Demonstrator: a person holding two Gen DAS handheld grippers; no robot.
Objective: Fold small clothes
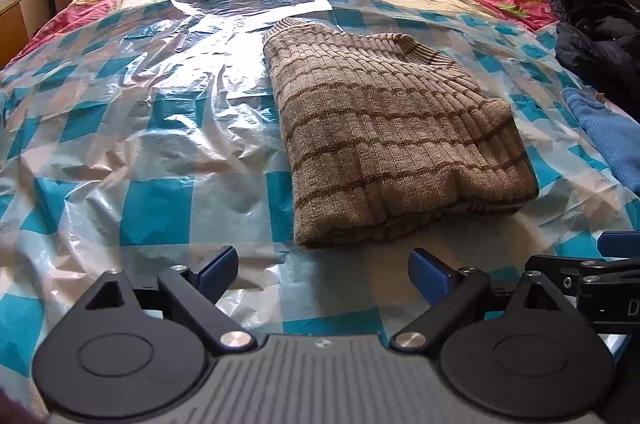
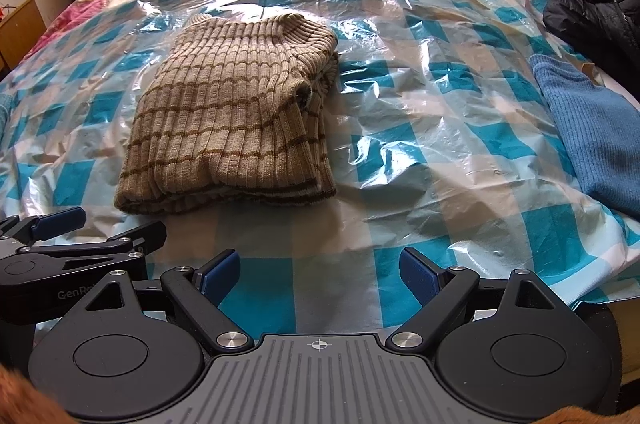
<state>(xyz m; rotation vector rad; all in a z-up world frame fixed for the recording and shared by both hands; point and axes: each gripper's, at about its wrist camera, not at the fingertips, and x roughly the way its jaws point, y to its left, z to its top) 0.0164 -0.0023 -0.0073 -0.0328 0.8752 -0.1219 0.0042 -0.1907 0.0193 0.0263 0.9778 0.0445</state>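
Brown striped sweater (image 1: 396,136) lies folded, seemingly finished, on plastic sheet (image 1: 140,128); both grippers (image 1: 323,274) (image 2: 320,274) gape, empty.

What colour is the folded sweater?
Tan sweater with thin brown stripes; clearest in the right wrist view.

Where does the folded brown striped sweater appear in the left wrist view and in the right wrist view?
Left wrist view: the brown striped sweater lies right of centre, beyond the open left gripper.
Right wrist view: the sweater lies left of centre, beyond the open right gripper.
Shared landmark: the blue knit garment at the right edge in both views.
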